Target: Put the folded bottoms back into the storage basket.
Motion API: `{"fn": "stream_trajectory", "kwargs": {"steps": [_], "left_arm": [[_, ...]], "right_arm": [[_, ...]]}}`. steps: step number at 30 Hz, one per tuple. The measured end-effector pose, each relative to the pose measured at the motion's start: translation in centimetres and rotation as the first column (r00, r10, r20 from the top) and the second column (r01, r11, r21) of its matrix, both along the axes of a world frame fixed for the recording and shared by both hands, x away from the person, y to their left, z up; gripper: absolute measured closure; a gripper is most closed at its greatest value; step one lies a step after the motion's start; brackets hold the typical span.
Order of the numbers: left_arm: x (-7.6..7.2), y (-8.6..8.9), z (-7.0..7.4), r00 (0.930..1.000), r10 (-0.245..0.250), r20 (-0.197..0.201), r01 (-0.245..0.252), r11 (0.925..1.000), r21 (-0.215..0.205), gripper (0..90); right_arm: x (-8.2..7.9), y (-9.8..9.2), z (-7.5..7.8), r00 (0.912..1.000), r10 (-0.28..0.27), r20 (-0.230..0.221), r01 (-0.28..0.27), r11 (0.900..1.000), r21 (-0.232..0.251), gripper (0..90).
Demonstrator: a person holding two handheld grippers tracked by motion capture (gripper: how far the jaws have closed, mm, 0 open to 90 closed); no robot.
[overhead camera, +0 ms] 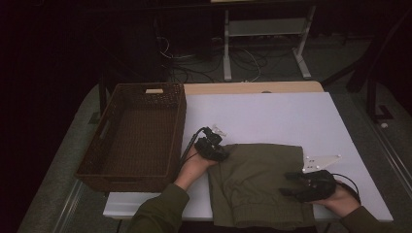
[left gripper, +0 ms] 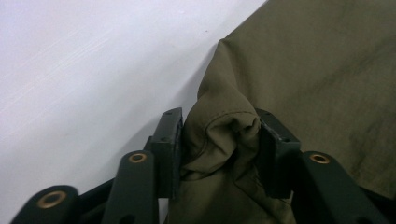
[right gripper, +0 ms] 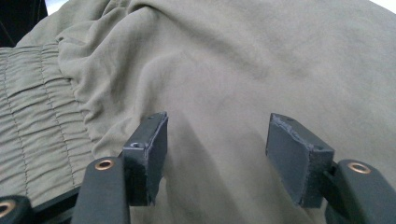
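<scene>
We are finding the left gripper [left gripper: 219, 140] clenching a bunched corner of the folded olive trousers [overhead camera: 260, 182] lying on the white bench [overhead camera: 272, 116], while the right gripper [right gripper: 217, 154] is hovering released over the cloth; next, we judge, it is needing its own pinch.

from high above the near edge we look forward and down over the table [overhead camera: 272, 116], while both gripper views sit close over the olive garment [overhead camera: 260, 184], which all share.
</scene>
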State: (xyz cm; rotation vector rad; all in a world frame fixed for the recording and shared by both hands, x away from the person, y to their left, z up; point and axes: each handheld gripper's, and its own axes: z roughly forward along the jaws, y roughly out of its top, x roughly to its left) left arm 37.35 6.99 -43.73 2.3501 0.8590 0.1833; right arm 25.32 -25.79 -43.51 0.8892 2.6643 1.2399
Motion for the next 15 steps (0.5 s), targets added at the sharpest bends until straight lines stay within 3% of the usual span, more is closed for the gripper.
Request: {"fn": "stream_trajectory", "kwargs": {"steps": [7, 15], "left_arm": [[0.0, 0.0, 0.0, 0.9990, -0.036, -0.026, 0.035, 0.9993, -0.016, 75.8], [0.1, 0.0, 0.0, 0.9983, -0.043, -0.038, 0.042, 0.9987, -0.028, 80.8]], "right_arm": [[0.2, -0.3, 0.3, 0.9998, -0.016, 0.015, 0.016, 1.000, -0.002, 37.5], [1.4, -0.7, 0.6, 0.9968, -0.062, 0.049, 0.064, 0.998, -0.029, 34.0]]}}
